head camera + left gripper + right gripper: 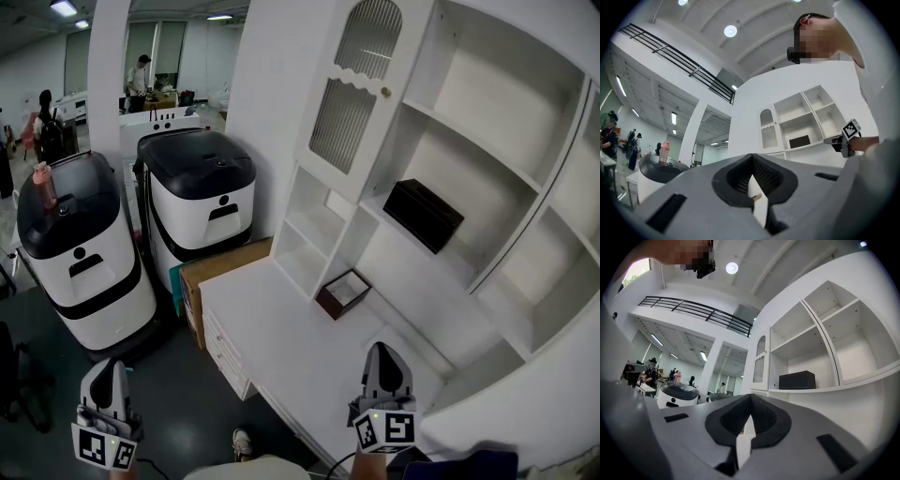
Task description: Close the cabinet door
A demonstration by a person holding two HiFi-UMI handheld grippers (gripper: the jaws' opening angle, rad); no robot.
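two closed, empty grippers, left gripper (113, 367) and right gripper (384, 349), well short of the open cabinet door (361, 94)

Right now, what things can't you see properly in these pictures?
- Behind the cabinet door: head view, the door itself covers it.
- Inside the black box: head view, its dark walls hide it.
- The person far back: head view, too small to tell what they are doing.
- The pink bottle: head view, too small to read any label.
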